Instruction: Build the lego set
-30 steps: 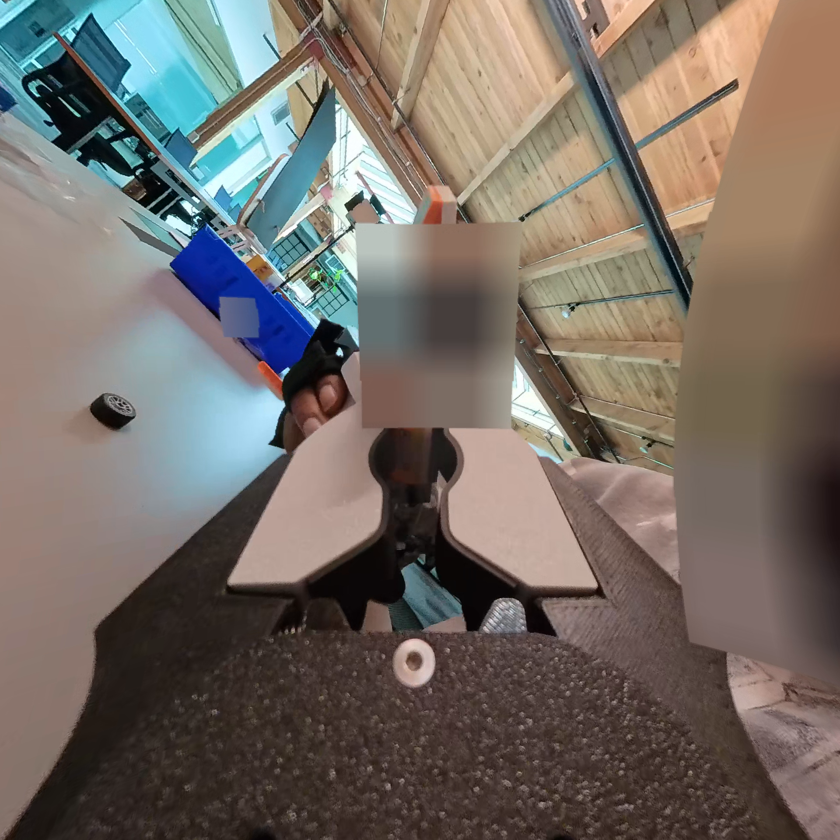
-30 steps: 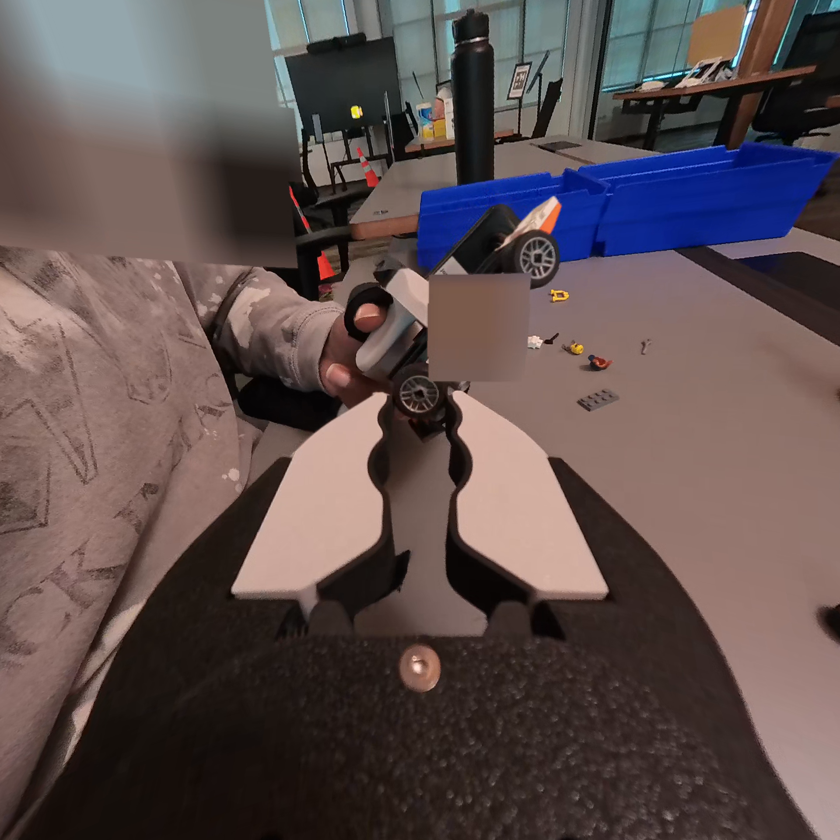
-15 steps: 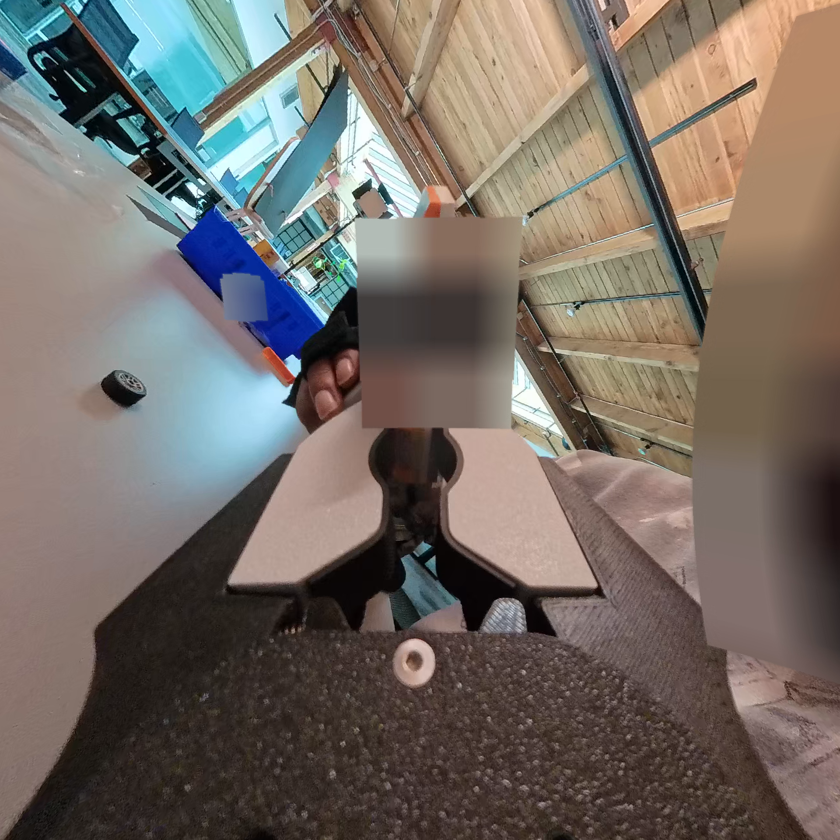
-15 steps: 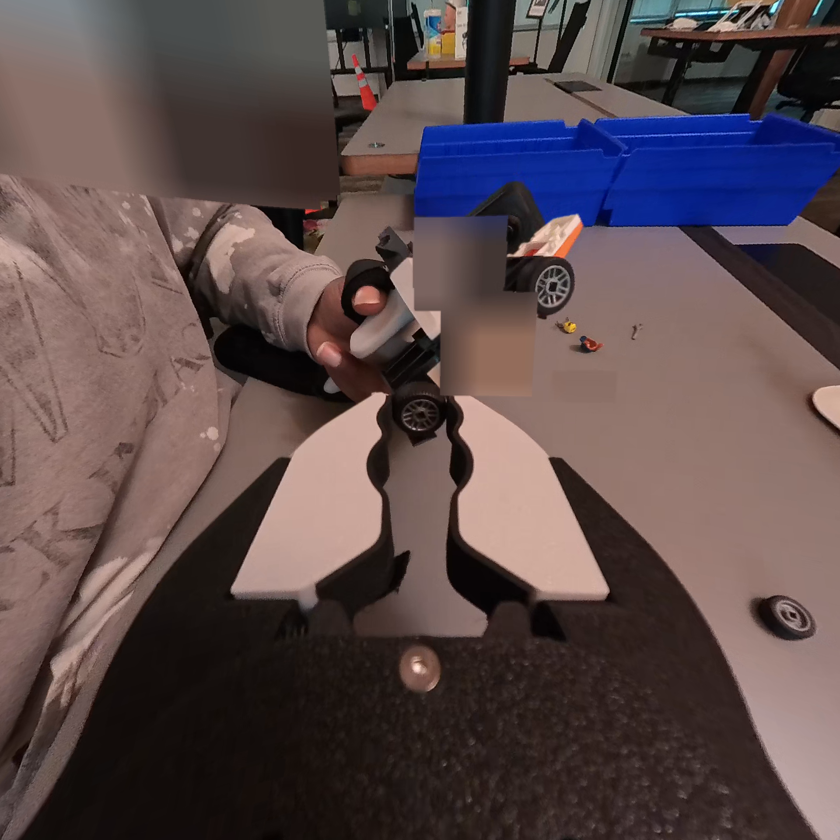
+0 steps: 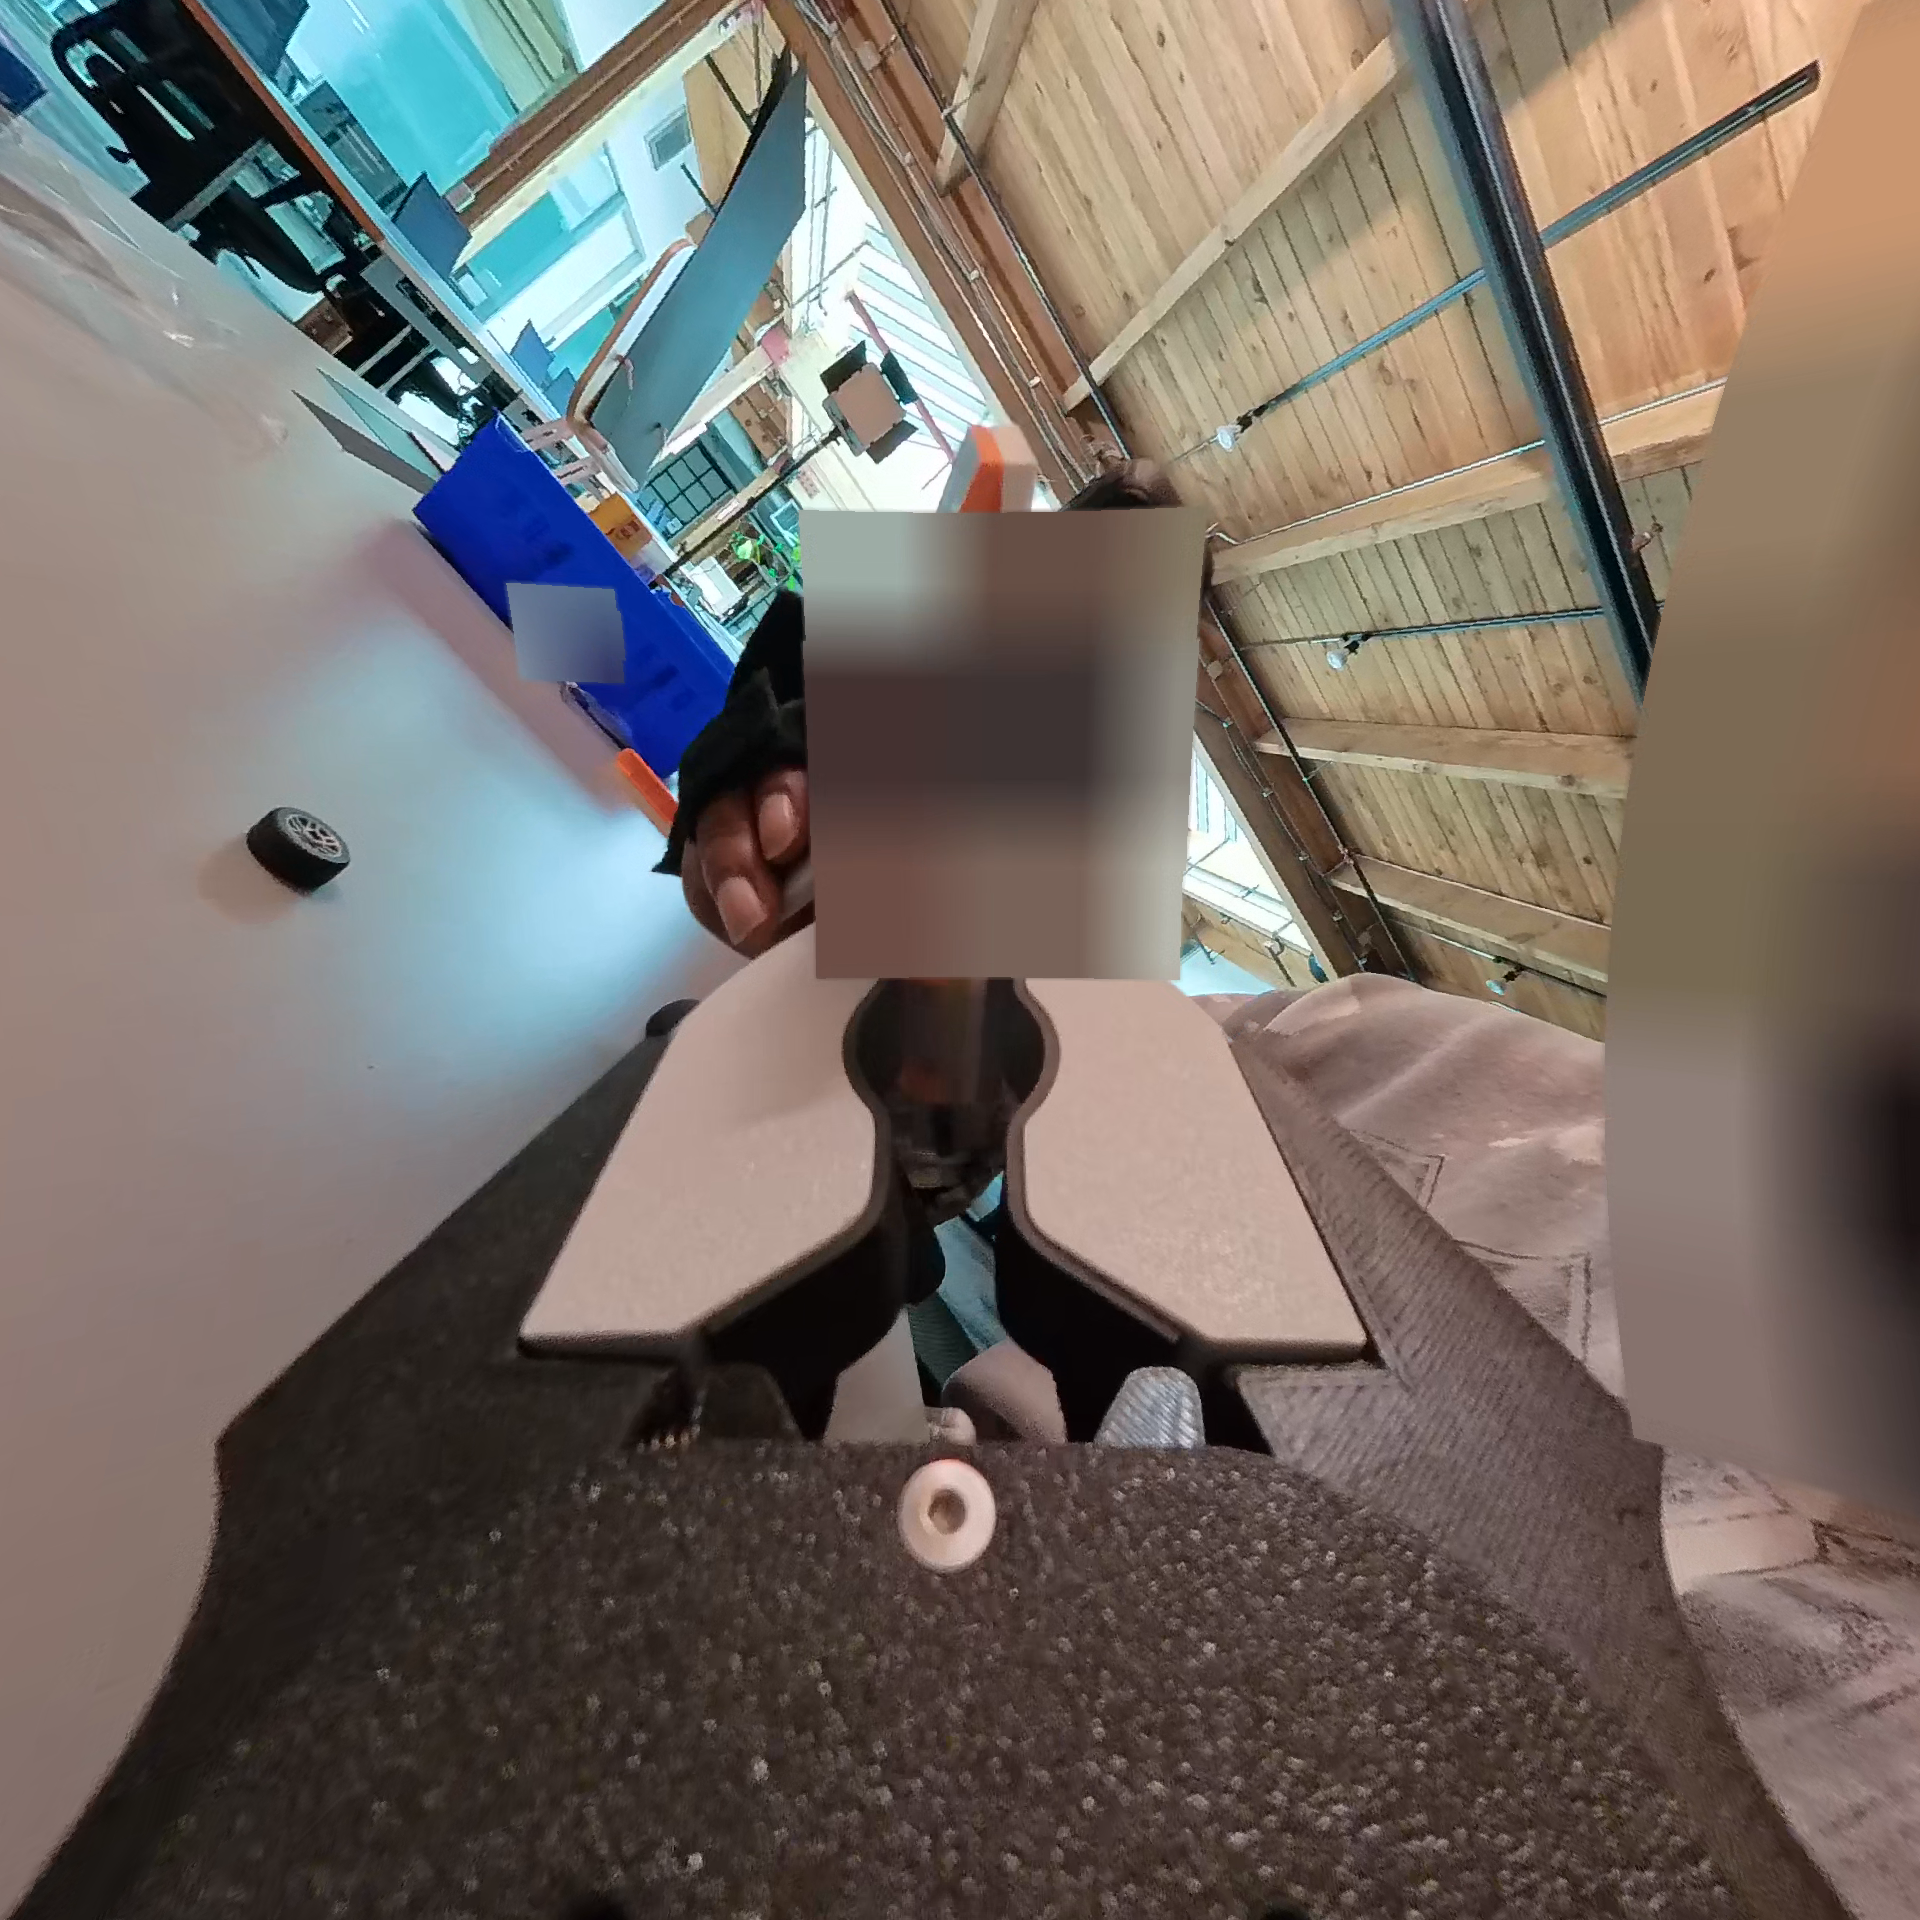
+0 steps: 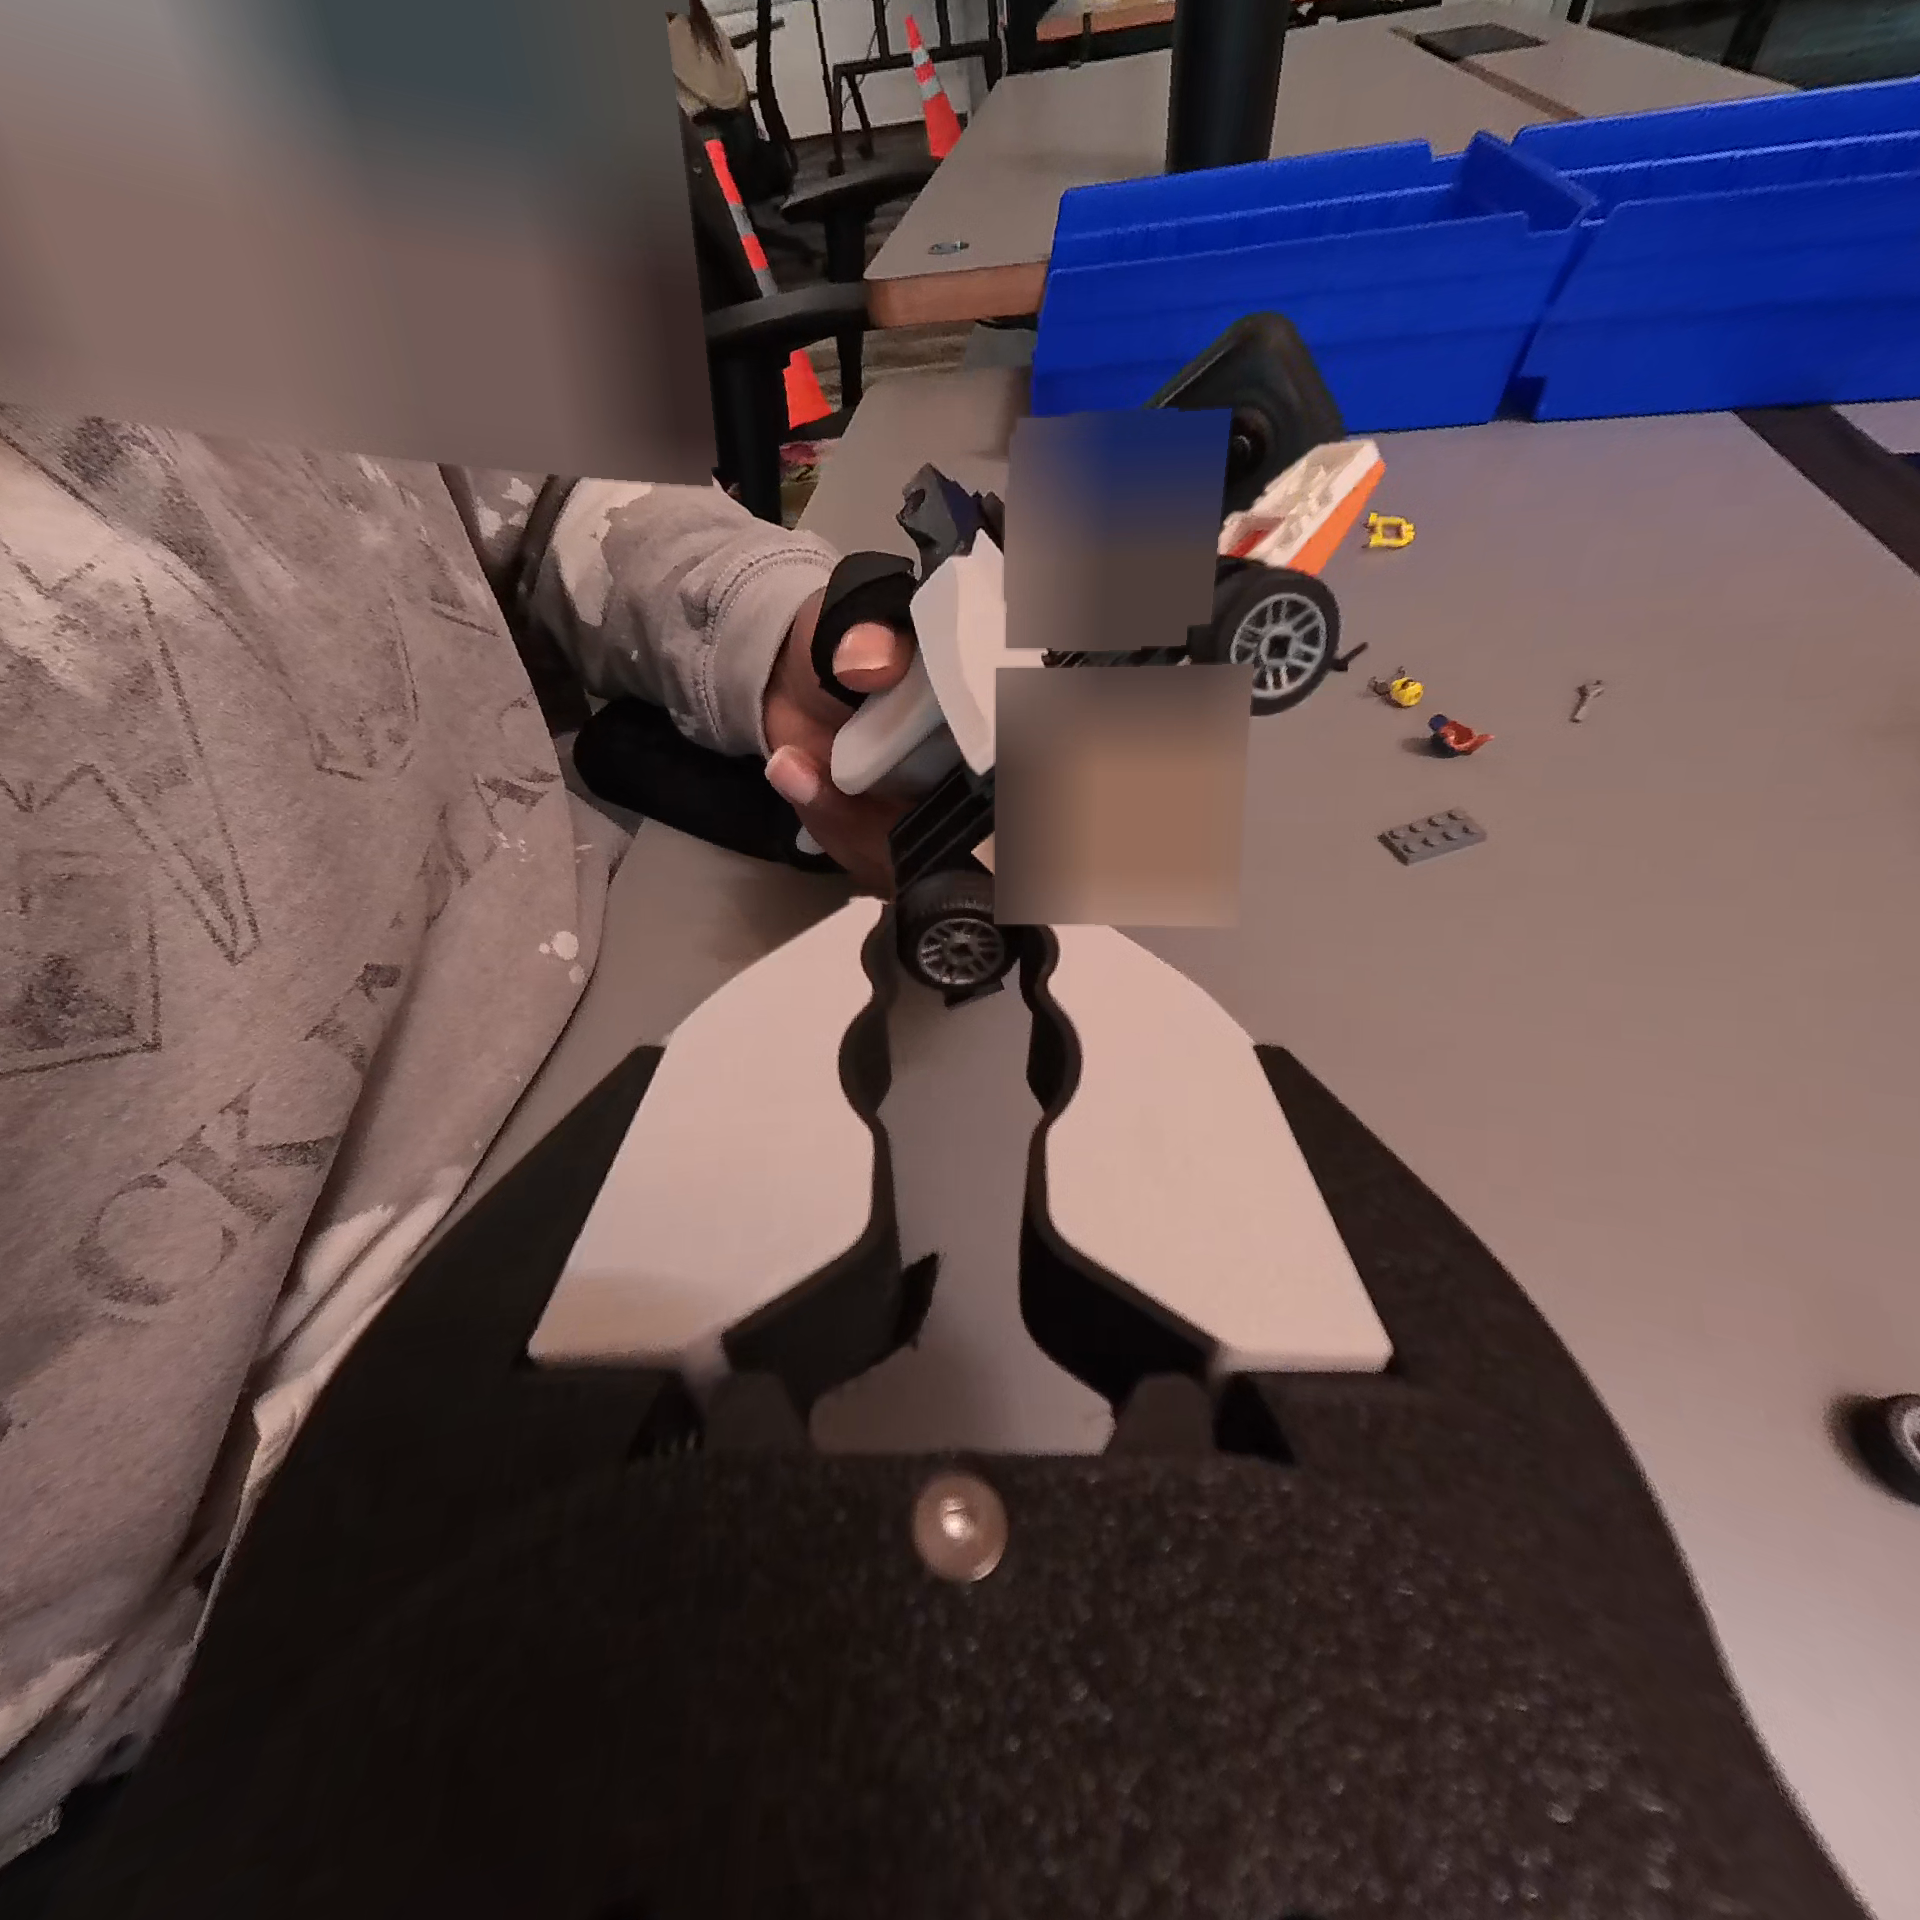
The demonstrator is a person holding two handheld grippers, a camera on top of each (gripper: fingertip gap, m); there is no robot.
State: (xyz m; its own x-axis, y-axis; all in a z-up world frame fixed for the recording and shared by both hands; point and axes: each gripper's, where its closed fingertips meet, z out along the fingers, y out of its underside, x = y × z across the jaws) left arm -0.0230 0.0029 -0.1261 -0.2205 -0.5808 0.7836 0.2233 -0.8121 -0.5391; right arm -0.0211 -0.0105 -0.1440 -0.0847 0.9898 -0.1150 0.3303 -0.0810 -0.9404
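A white and orange lego car [image 6: 1304, 509] with a black roof is held in the air over the grey table [image 6: 1579, 1091]. My left gripper [image 5: 940, 1029] is shut on the car's dark underside. A mosaic patch hides most of the car in that view, and only an orange and white end [image 5: 992, 473] shows. In the right wrist view a hand holds the left gripper's white fingers [image 6: 894, 717] on the car. My right gripper [image 6: 956, 935] is shut on a black wheel [image 6: 951, 951] with a grey rim at the car's near end. Another wheel [image 6: 1278, 639] sits on the far end.
A loose wheel [image 5: 298, 849] lies on the table, also at the right edge of the right wrist view [image 6: 1896, 1444]. A dark grey plate [image 6: 1432, 834] and small yellow [image 6: 1403, 689] and red pieces [image 6: 1455, 736] lie beyond. Blue bins [image 6: 1351, 270] stand at the back. Only a small space, under 4 cm, lies between the two pairs of fingers. Both grippers' tips are roughly 20 cm from the dark grey plate [image 6: 1432, 834].
The car's far end has tipped down toward the table and now lies closer to level. The right gripper stays on the near wheel. The loose wheel has come into the right wrist view.
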